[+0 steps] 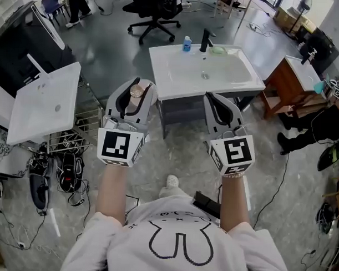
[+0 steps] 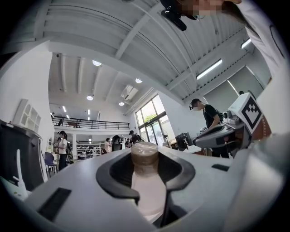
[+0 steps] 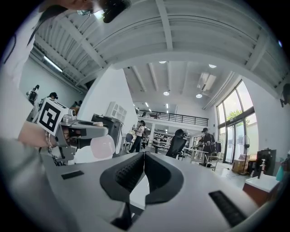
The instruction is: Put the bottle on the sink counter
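Observation:
A pale pink bottle (image 1: 137, 93) with a brown cap stands between the jaws of my left gripper (image 1: 139, 86), which is shut on its body. In the left gripper view the bottle (image 2: 146, 181) rises between the dark pads, cap towards the ceiling. My right gripper (image 1: 212, 97) is held level beside it, jaws shut with nothing between them, as the right gripper view (image 3: 144, 157) also shows. Both hang in the air in front of the white sink counter (image 1: 166, 76), short of its near edge. The basin holds nothing.
On the counter's back edge stand a blue bottle (image 1: 186, 44), a black faucet (image 1: 205, 40) and a green soap dish (image 1: 218, 50). A second white sink (image 1: 46, 100) stands at the left over cables and shoes. A wooden cabinet (image 1: 285, 80) stands at the right, an office chair (image 1: 154, 12) behind.

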`<state>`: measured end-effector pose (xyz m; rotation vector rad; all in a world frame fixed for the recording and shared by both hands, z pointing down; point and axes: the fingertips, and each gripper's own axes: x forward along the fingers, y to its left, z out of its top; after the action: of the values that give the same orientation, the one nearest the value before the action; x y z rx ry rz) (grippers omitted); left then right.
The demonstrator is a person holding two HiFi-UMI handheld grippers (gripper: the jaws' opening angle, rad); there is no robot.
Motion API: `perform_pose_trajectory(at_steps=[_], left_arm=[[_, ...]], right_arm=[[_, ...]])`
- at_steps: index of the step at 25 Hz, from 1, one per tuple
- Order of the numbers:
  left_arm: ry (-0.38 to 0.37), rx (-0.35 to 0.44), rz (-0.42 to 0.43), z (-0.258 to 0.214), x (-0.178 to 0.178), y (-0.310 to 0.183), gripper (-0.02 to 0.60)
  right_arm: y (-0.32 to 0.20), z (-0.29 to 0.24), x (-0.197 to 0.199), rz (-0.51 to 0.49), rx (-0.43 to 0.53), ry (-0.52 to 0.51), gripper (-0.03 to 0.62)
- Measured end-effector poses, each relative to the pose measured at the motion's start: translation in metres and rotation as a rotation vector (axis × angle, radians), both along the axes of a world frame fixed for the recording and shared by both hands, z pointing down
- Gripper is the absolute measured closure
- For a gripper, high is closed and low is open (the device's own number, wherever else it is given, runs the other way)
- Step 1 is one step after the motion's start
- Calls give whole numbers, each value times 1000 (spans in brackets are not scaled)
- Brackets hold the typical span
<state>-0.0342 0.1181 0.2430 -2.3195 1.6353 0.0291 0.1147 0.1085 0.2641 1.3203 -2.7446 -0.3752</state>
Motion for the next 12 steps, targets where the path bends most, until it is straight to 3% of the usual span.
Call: perform_pose_trajectory(at_steps=[6, 12], left_arm=[[0, 1, -41, -2, 12, -47, 453], [-4, -20, -62, 7, 15, -72, 453]], right_arm=[[-56, -5, 13, -23, -1, -12, 565], [-80, 0, 13, -45, -12, -18, 565]])
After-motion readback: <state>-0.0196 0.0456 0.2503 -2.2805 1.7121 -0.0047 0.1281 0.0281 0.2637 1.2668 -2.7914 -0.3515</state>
